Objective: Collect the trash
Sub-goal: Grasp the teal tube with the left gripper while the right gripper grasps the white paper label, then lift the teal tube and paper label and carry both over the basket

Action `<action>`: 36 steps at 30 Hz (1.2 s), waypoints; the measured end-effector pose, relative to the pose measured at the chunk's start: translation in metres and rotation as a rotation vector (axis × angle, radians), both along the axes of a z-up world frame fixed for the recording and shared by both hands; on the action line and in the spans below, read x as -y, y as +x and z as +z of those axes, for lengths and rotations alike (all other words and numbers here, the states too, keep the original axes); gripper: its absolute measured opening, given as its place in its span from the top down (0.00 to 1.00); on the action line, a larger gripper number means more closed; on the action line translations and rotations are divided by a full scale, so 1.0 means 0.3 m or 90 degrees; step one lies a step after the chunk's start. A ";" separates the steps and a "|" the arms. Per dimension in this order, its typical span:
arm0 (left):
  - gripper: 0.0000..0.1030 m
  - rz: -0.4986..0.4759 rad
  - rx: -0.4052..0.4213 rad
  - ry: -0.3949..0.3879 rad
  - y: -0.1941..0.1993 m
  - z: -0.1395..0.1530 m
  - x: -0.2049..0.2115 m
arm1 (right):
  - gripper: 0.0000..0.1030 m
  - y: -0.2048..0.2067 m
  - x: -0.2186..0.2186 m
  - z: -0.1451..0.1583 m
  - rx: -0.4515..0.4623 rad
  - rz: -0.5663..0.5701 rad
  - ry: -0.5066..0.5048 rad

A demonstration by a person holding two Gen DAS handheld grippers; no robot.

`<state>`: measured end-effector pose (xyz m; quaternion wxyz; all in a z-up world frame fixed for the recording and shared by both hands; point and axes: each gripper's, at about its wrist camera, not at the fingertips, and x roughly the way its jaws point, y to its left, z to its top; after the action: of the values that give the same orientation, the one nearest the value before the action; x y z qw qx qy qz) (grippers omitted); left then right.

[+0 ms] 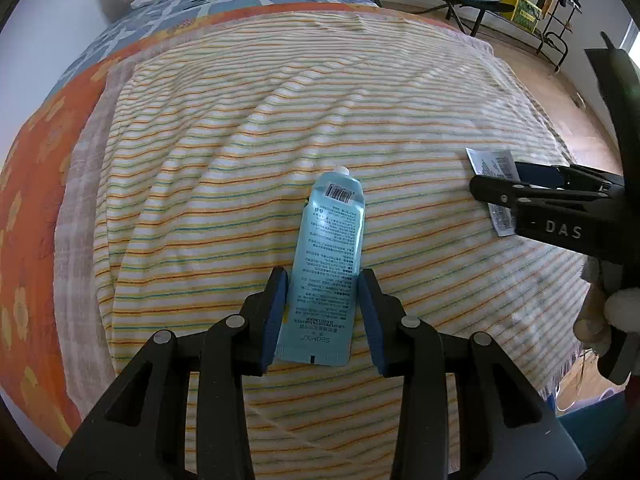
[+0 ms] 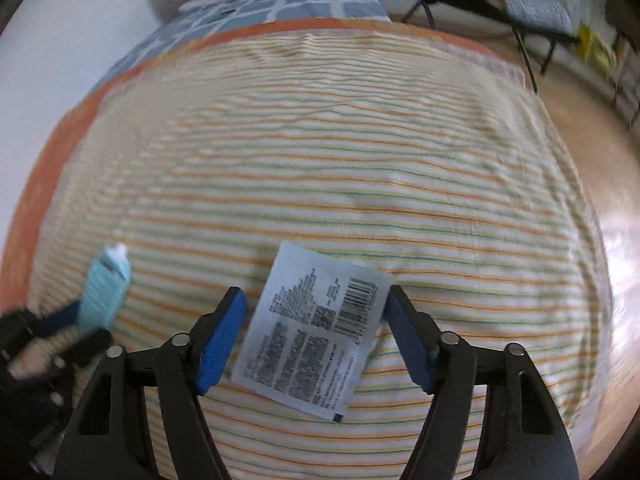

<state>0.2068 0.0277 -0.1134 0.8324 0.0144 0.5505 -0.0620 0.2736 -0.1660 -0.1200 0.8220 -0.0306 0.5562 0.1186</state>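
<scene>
**On the striped bedspread: two items of trash, one per gripper**

On the bed's cream blanket with thin orange, yellow and green stripes (image 1: 360, 100) lie both items. Item one: a flat pale-blue plastic tube with barcode and white cap (image 1: 326, 264), set lengthwise between the blue pads of the left gripper (image 1: 323, 312), jaws narrow and apparently pinching its sides. Item two: a white printed sachet with barcode (image 2: 316, 332), lying askew between the right gripper (image 2: 316, 336) fingers; its corner touches the right pad, the left pad stands clear, so jaws remain fairly wide. Recommended handling: square the right jaws to the sachet, close until both pads bear, then lift without snagging cloth.
</scene>
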 end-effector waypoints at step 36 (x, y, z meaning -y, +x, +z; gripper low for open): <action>0.64 0.024 -0.001 0.055 0.004 -0.010 0.034 | 0.54 -0.195 0.024 0.145 0.049 0.068 0.060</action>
<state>0.2080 0.0175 -0.1165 0.8318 0.0398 0.5532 -0.0223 0.2152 -0.1733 -0.0763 0.8358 -0.0261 0.5153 0.1874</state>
